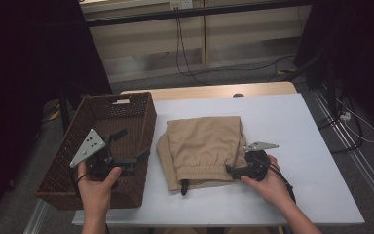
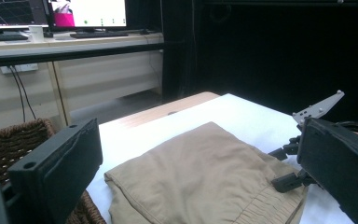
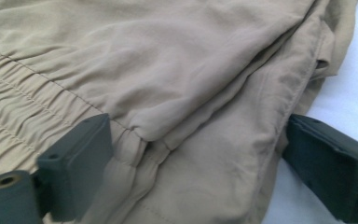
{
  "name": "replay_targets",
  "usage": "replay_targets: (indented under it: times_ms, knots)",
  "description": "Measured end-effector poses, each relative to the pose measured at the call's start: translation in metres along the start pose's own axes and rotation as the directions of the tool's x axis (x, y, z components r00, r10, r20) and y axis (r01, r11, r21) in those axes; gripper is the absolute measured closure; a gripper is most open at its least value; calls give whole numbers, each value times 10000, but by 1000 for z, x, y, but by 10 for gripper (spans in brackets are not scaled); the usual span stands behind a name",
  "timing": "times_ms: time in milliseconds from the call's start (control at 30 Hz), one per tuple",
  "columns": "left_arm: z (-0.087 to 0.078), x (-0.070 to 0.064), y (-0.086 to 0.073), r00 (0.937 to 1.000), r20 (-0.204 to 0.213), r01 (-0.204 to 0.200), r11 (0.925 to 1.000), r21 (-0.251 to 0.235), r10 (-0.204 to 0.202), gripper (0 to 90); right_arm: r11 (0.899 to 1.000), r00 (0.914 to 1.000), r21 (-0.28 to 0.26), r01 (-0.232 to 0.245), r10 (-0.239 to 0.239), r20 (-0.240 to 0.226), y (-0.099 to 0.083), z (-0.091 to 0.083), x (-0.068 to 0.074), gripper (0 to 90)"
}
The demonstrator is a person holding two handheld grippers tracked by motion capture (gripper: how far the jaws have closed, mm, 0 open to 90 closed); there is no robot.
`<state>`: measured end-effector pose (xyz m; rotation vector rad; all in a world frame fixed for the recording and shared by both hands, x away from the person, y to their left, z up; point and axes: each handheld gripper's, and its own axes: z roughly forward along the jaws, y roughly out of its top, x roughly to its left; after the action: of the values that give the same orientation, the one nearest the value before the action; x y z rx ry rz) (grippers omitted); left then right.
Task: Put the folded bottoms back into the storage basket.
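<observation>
Two grippers at work, both low in the high view. Nearest, at lower right of centre: right gripper (image 1: 238, 171), jaws spread wide around the near right corner of the folded tan trousers (image 1: 204, 148), by the gathered waistband. In the right gripper view, one jaw resting on the elastic band at lower left, the other down on the white table (image 1: 292, 126) at lower right, beyond the fabric edge; nothing pinched yet. Right hand (image 1: 268, 183) low, wrist almost flat, gripper pointing toward frame left.

Probably lining up a grasp before lifting into the wicker basket (image 1: 78, 146). Best done by sliding deeper so every folded layer lies between the jaws, then closing firmly; too shallow a bite risks the stack unfolding.

At lower left: left gripper (image 1: 129, 146), jaws also spread and empty, held above the basket's near half, aimed at the trousers. Left hand (image 1: 97, 183) gripping from below.

Farther back, centre frame: trousers lying flat, just beside the basket.
</observation>
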<state>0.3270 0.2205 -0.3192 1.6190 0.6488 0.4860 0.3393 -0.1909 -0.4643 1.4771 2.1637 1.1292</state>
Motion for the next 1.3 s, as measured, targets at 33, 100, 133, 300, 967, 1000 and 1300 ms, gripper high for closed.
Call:
replay_targets:
  times_ms: [33, 100, 133, 300, 967, 1000, 1300]
  knots:
    - [1, 0, 0, 10000, -7, -19, 10000, 15, 19, 1, 10000, 10000, -29, -39, 39, -90, 0, -1, 1, 154]
    - [2, 0, 0, 10000, -14, -76, 9999, 84, 77, 1, 9999, 9989, -128, -110, 104, -455, 0, -2, 2, 308]
    - [2, 0, 0, 10000, -11, -64, 9999, 80, 64, 1, 9996, 9971, -216, -182, 166, -742, -1, -1, 3, 383]
    - [4, 0, 0, 10000, 11, -65, 9999, 109, 65, 1, 9983, 9909, -259, -514, 477, -1261, -1, 0, 4, 552]
    - [10, -3, 5, 10000, 23, 48, 9986, 535, -50, 1, 9960, 9966, -896, -7, -67, -825, 7, -9, 7, 810]
    - [11, -3, 6, 10000, 15, 97, 9985, 545, -98, 1, 9957, 9966, -931, -3, -74, -821, 7, -10, 7, 810]
    - [20, -9, 13, 9998, 122, 153, 9989, 437, -158, 1, 9944, 9971, -1053, -56, -24, -761, 4, -20, -1, 811]
